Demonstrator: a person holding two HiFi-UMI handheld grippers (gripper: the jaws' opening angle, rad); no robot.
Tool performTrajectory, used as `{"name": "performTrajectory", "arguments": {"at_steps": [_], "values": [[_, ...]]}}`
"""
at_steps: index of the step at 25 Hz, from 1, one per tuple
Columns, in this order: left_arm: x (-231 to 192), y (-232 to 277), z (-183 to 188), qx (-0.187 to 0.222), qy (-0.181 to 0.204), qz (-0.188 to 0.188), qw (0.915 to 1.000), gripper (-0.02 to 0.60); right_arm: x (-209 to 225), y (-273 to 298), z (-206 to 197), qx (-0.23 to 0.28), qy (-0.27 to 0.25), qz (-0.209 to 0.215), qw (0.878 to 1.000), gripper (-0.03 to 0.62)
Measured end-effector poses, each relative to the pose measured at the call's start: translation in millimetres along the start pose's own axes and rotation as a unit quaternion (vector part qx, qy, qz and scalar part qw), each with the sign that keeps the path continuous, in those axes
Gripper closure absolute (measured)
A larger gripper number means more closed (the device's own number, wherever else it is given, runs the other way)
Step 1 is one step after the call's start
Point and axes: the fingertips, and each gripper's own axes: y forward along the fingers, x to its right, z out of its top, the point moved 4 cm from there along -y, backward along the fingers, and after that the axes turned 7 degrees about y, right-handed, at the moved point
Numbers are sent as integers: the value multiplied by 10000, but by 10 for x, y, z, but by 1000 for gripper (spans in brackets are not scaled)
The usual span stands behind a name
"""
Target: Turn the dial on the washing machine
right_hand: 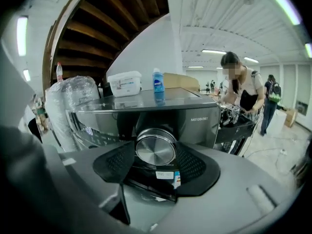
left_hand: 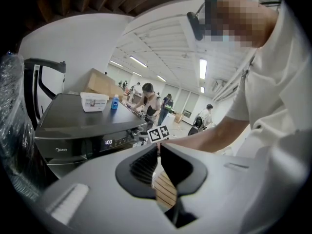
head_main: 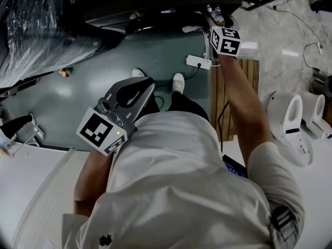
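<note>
Right tool point(right_hand: 156, 153) clamped on washing machine point(right_hand: 197, 115) dial point(right_hand: 155, 146), pads touching both sides; left tool point(left_hand: 159, 152) closed, empty.

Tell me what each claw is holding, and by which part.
The right claw grips the dial by its round rim, on the washing machine. The left claw is shut on nothing.

Green floor point(head_main: 78, 82) carries a white power strip point(head_main: 199, 62) at one o'clock from the shoes point(head_main: 178, 82); a slatted wooden board point(head_main: 251, 79) lies at three o'clock of the strip; washer top point(right_hand: 180, 95) bears a tub point(right_hand: 125, 84), a blue bottle point(right_hand: 158, 80) at its three o'clock.
</note>
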Motion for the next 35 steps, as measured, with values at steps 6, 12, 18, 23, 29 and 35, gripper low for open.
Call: {"name": "performTrajectory", "arguments": {"at_steps": [6, 12, 18, 23, 29, 35], "values": [[29, 16, -3, 14, -14, -30, 10000, 523, 55, -26, 6, 169, 843, 200, 9961, 330], [41, 3, 2, 42, 26, -29, 10000, 523, 34, -108, -23, 182, 119, 11, 9998, 329], [42, 9, -13, 50, 35, -51, 10000, 522, -99, -82, -22, 49, -1443, -229, 9893, 329], [59, 7, -8, 32, 69, -51, 10000, 522, -155, 38, -130, -85, -1893, -416, 9810, 329], [28, -27, -15, 33, 39, -7, 10000, 522, -136, 91, -83, -116, -1624, -646, 9845, 330], [33, -43, -18, 39, 36, -9, 10000, 522, -94, 62, -53, -118, -1197, -627, 9908, 330]]}}
